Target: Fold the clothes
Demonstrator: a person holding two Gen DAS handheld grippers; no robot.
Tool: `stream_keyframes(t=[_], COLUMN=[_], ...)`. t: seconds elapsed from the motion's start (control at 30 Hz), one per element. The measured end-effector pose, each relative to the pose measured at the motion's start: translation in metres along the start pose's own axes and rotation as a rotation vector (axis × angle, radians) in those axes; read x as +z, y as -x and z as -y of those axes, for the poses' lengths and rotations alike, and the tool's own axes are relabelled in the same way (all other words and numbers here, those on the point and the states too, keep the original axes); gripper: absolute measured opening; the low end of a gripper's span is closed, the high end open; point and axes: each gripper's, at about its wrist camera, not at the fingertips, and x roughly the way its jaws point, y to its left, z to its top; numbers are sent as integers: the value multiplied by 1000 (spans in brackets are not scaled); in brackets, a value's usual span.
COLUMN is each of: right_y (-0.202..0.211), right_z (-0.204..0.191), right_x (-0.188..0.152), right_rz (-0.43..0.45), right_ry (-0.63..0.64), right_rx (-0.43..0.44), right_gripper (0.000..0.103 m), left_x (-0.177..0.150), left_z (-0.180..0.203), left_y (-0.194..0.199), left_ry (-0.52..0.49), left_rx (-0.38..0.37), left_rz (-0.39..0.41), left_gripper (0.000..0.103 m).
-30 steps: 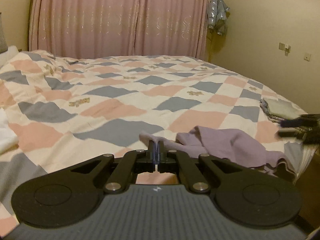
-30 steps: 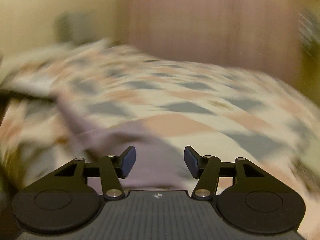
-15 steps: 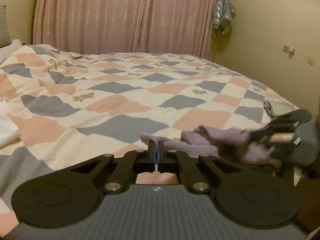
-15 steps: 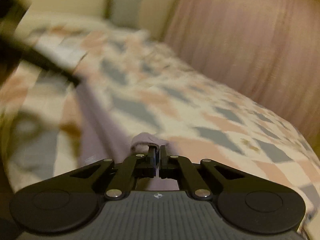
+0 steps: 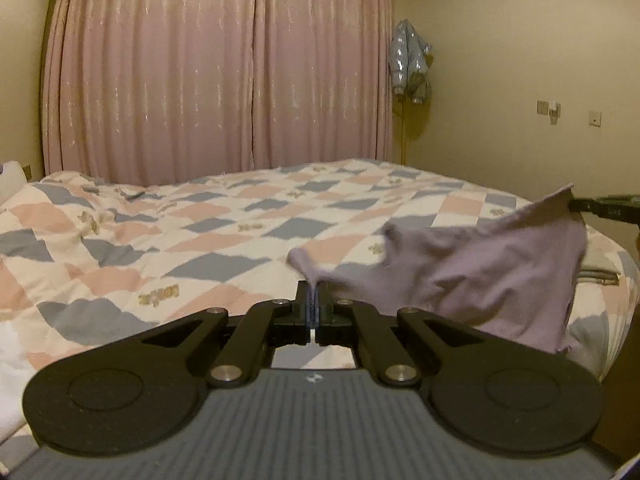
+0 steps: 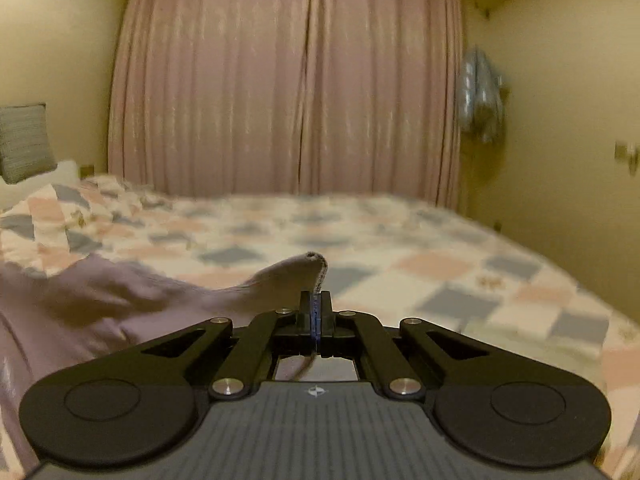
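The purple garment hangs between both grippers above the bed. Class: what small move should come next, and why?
Probably draw the two grippers apart to pull the purple garment taut. The left gripper and right gripper each have their jaws shut on an edge, but the cloth between them sags in wrinkles over the quilt. Stretching it flat should make laying it down for a fold easier.

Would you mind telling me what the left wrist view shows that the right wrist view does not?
Only the left wrist view shows the right gripper from outside, lifting the far corner of the lilac garment, plus folded clothes at the bed's edge. Only the right wrist view shows the grey cushion. Both show a shut gripper pinching the garment, the checked quilt and pink curtains.
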Motion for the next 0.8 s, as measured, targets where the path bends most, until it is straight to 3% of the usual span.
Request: stream_keyframes(t=[0.2, 0.3, 0.63, 0.73, 0.8], right_y=[3, 15, 78, 70, 49], right_z=[19, 31, 42, 48, 51], right_x=[-44, -47, 42, 61, 68], right_rz=[-106, -96, 183, 229, 225], right_ry=[-48, -85, -85, -83, -76], right_rx=[-38, -22, 33, 30, 24], right_gripper=[0, 0, 0, 0, 0], left_x=[5, 11, 86, 119, 133], left_z=[0, 1, 0, -4, -8], left_y=[-18, -22, 53, 47, 23], left_ry=[-21, -34, -106, -153, -167], left_rx=[11, 10, 26, 65, 63], left_rz=[-23, -22, 175, 221, 221], left_gripper=[0, 0, 0, 0, 0])
